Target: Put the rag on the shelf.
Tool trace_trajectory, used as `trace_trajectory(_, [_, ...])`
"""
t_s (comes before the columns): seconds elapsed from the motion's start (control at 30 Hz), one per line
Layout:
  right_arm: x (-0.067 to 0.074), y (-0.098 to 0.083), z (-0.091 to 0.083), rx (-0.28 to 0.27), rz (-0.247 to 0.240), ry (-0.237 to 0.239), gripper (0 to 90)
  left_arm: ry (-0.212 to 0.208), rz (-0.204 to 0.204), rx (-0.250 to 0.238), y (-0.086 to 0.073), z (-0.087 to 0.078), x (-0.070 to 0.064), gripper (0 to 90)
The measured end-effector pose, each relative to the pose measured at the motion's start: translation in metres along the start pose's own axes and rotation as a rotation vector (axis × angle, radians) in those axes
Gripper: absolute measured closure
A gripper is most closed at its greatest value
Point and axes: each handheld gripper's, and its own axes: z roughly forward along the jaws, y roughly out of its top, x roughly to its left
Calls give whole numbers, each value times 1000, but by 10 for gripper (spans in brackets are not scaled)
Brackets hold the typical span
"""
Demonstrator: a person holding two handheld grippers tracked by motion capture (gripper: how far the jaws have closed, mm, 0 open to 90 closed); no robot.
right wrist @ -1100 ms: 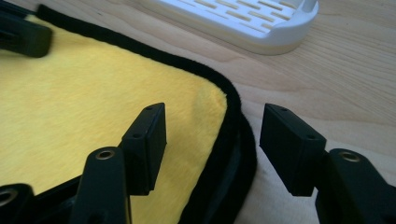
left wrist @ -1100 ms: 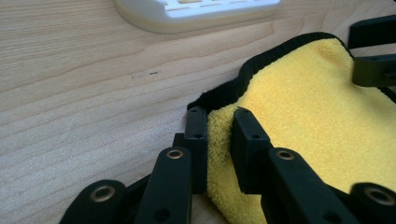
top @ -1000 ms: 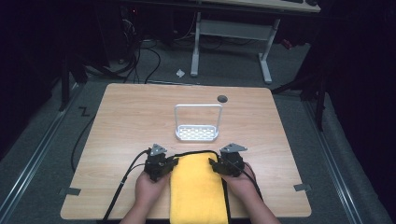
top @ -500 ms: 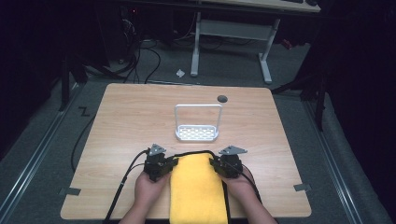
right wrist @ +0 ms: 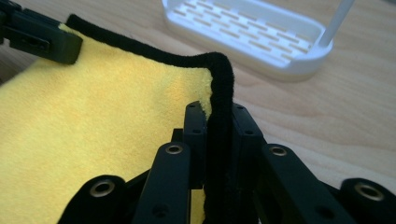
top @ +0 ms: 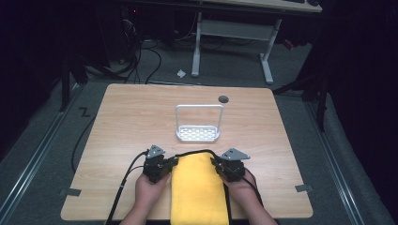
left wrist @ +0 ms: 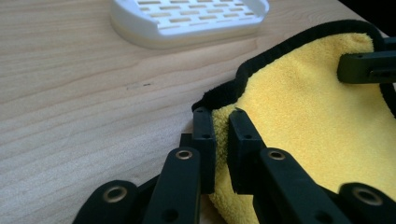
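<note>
On wood table, both tongs pinch far corners of yellow, black-edged cloth.

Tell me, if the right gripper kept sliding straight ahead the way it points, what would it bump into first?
Probably the white slotted rack. The right gripper, shut on the yellow towel's black edge, points roughly toward it across bare table; depth is hard to judge.

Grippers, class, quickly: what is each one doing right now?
Left gripper: jaws just closing, clamped on the yellow towel's left far corner.
Right gripper: jaws just closing, clamped on the towel's black-trimmed right far corner.
</note>
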Motion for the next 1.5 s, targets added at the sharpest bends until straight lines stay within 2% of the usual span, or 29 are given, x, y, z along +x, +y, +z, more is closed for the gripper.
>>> trace_trajectory(0.13, [4, 7, -10, -53, -11, -2, 798, -4, 0, -52, 5, -9, -2, 831])
trace_trajectory(0.33, [10, 21, -23, -129, -39, -6, 795, -10, 26, -134, 19, -28, -11, 829])
trace_trajectory(0.57, [12, 34, -36, -188, -80, -16, 792, -8, 90, -197, 40, -44, -23, 823])
trace_trajectory(0.77, [10, 50, -52, -254, -98, -37, 792, -16, 104, -253, 64, -57, -31, 824])
trace_trajectory(0.83, [9, 56, -57, -283, -98, -44, 792, -8, 125, -277, 72, -63, -35, 824])
trace_trajectory(1.0, [4, 70, -70, -349, -85, -50, 792, -9, 144, -336, 86, -77, -43, 827])
trace_trajectory(1.2, [-2, 87, -79, -419, -76, -66, 793, 3, 175, -401, 103, -92, -48, 830])
trace_trajectory(1.33, [-5, 97, -83, -445, -80, -70, 793, 10, 195, -431, 116, -98, -48, 830])
trace_trajectory(1.5, [-8, 110, -83, -469, -82, -70, 793, 20, 197, -454, 129, -101, -44, 831])
